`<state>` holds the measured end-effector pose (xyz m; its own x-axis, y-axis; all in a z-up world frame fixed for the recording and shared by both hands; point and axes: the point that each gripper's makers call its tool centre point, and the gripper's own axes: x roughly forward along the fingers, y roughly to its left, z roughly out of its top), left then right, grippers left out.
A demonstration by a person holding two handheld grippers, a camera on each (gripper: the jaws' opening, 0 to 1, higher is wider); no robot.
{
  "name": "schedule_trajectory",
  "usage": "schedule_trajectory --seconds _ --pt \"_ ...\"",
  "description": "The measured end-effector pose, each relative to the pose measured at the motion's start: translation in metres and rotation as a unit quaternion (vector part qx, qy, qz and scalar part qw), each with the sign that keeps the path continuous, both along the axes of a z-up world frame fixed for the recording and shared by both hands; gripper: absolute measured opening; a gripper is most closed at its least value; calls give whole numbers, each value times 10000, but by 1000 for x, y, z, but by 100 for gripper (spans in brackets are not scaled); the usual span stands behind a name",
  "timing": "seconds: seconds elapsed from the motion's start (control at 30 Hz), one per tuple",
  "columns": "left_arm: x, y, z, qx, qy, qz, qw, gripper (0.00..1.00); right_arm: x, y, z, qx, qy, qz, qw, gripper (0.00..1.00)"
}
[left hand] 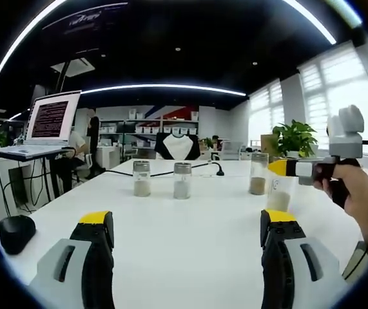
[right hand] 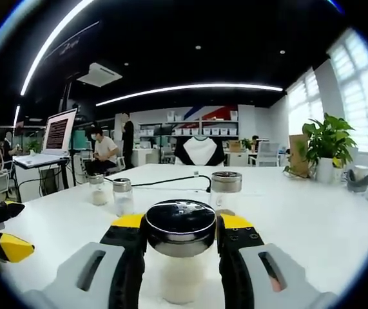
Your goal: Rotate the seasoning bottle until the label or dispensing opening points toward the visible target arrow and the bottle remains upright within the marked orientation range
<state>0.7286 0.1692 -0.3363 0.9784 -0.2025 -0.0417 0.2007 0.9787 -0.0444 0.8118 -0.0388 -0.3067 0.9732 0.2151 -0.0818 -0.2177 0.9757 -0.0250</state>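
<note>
The right gripper (right hand: pixel 181 257) has its jaws clamped on the seasoning bottle (right hand: pixel 180 248), a clear bottle with a shiny black lid and pale powder inside, upright on the white counter (right hand: pixel 312 219). The left gripper (left hand: pixel 187 238) has its jaws wide apart. Farther along the counter stand three more bottles (left hand: pixel 182 180), with a laptop (left hand: pixel 45 129) at the far left edge and a leafy plant (right hand: pixel 329 145) by bright windows; no writing can be read.

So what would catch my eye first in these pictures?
Probably the seasoning bottle with its shiny black lid, clamped between the right gripper jaws close to the camera. In the left gripper view, the open left gripper frames three more bottles on the white table, with a laptop at left.
</note>
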Motion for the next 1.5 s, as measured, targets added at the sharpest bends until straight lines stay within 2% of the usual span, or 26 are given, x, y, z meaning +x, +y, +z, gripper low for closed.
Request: schedule_trajectory --seconds 0.3,0.4,0.47,0.63,0.73,0.87,0.93,1.1,1.2,1.23,1.27,1.37,1.47,1.5 --pt "0 0 0 1 6 13 10000 100 -5 0 2 89 -3 324 9994 55" --pt "0 0 0 11 10 8 10000 100 -5 3 2 -169 -40 508 9986 55" --pt "0 0 0 7 9 7 10000 100 -6 5 2 -132 -47 611 9980 55" --pt "0 0 0 5 1 11 10000 99 -8 7 9 -307 -150 904 9953 56" --pt "0 1 -1 -9 10 19 10000 99 -10 7 14 -136 -120 1121 9935 57" --pt "0 0 -1 -5 22 13 10000 99 -11 7 21 -258 -251 1318 9906 58" --pt "0 -1 -2 -5 32 -2 10000 99 -12 10 24 -128 -242 1573 9872 59" --pt "0 -2 0 54 18 -22 10000 100 -13 12 26 -221 -222 2051 9782 59" --pt "0 -1 0 38 8 -15 10000 100 -17 16 27 96 -125 2464 9690 59" --pt "0 -1 0 38 11 -4 10000 100 -16 14 27 110 -101 2489 9684 59" --pt "0 0 0 30 17 4 10000 100 -15 11 27 91 -111 2469 9689 60" --pt "0 1 0 12 25 11 10000 100 -15 11 26 -139 -174 2652 9639 60" --pt "0 0 1 20 23 -21 10000 100 -20 16 26 -146 -143 3025 9529 60" --pt "0 0 1 11 22 -16 10000 100 -23 19 26 -93 -112 3227 9464 60"
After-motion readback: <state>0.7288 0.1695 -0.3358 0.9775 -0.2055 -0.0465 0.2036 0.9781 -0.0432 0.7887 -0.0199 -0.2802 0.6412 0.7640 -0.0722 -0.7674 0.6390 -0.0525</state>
